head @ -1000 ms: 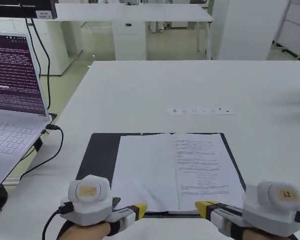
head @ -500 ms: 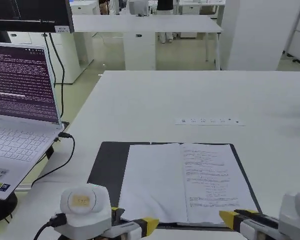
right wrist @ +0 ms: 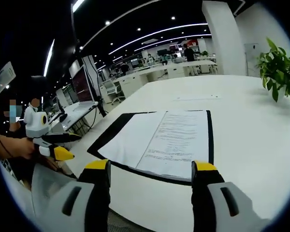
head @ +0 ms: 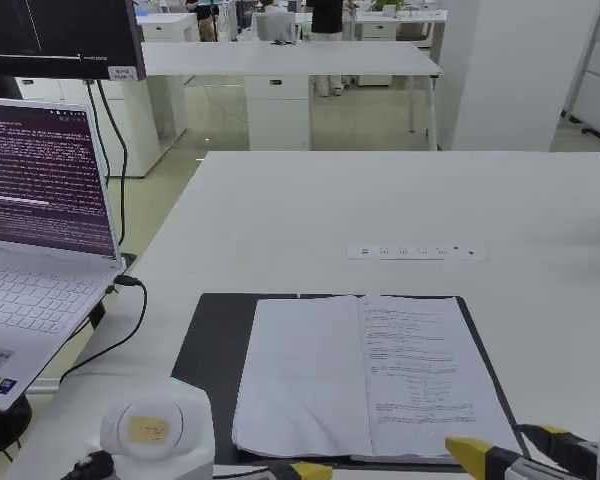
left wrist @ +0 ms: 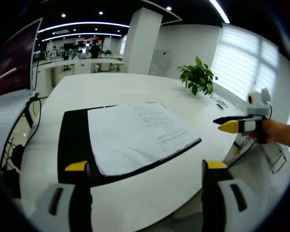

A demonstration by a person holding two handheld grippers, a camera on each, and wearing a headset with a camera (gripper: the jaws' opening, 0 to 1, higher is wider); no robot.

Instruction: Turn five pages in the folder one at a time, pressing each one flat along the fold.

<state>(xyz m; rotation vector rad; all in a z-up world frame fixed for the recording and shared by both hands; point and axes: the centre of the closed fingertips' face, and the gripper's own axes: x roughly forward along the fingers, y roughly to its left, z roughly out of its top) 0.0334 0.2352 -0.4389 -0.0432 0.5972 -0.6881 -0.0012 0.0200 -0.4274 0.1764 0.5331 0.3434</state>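
Note:
The black folder point(head: 212, 345) lies open on the white table, with a blank page point(head: 300, 375) on the left and a printed page point(head: 420, 370) on the right. Both pages lie flat. My left gripper point(head: 305, 470) hangs at the table's near edge, left of the folder's front corner. In its own view the left gripper point(left wrist: 146, 166) stands open, with the folder point(left wrist: 70, 140) beyond the jaws. My right gripper point(head: 510, 448) sits at the near right. The right gripper point(right wrist: 151, 166) is open and short of the folder point(right wrist: 210, 137). Neither holds anything.
An open laptop point(head: 40, 230) with a cable point(head: 120, 320) stands at the left, below a monitor point(head: 60, 35). A white strip point(head: 415, 252) lies on the table beyond the folder. A potted plant point(left wrist: 198, 77) stands at the table's far right end.
Both grippers have drawn back toward me and lower in the head view, while the head camera has tilted up. The folder and its pages lie as before.

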